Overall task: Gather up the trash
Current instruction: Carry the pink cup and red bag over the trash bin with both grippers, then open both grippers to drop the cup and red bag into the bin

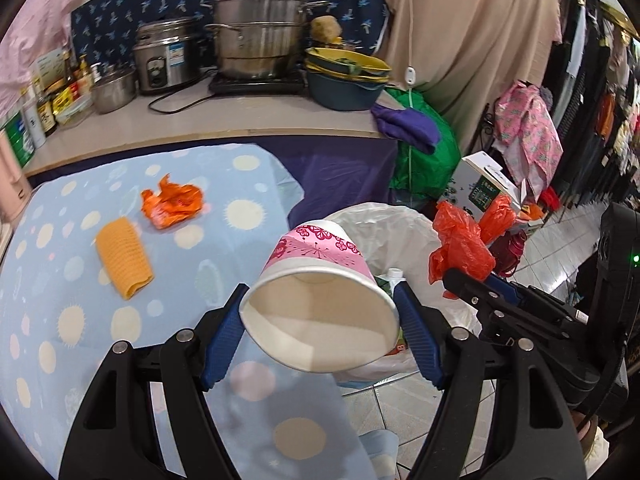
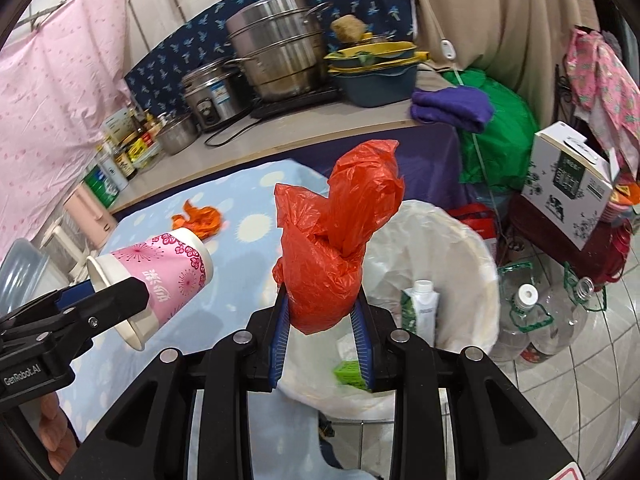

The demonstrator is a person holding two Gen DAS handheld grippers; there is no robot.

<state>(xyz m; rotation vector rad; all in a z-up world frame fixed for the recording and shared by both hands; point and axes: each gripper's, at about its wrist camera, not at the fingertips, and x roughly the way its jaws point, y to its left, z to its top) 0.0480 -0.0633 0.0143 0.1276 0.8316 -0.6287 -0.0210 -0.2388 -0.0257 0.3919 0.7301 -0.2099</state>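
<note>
My left gripper (image 1: 320, 300) is shut on a pink-flowered paper cup (image 1: 320, 280), its white mouth facing the camera, held over the table's right edge beside the bin. The same cup (image 2: 160, 272) shows at the left of the right wrist view. My right gripper (image 2: 322, 300) is shut on a crumpled red plastic bag (image 2: 340, 240), held above the near rim of the white-lined trash bin (image 2: 472, 264); that bag (image 1: 460, 248) also hangs at the right of the left wrist view. On the blue dotted tablecloth (image 1: 60, 280) lie an orange wrapper (image 1: 172, 202) and a folded yellow cloth (image 1: 124, 258).
Inside the bin (image 1: 400, 232) stand a white carton (image 2: 422, 308) and a green scrap. Clear plastic bottles (image 2: 532, 320) sit on the tiled floor to its right, a white box (image 2: 568, 184) behind them. The counter behind holds steel pots (image 1: 260, 28), basins and jars.
</note>
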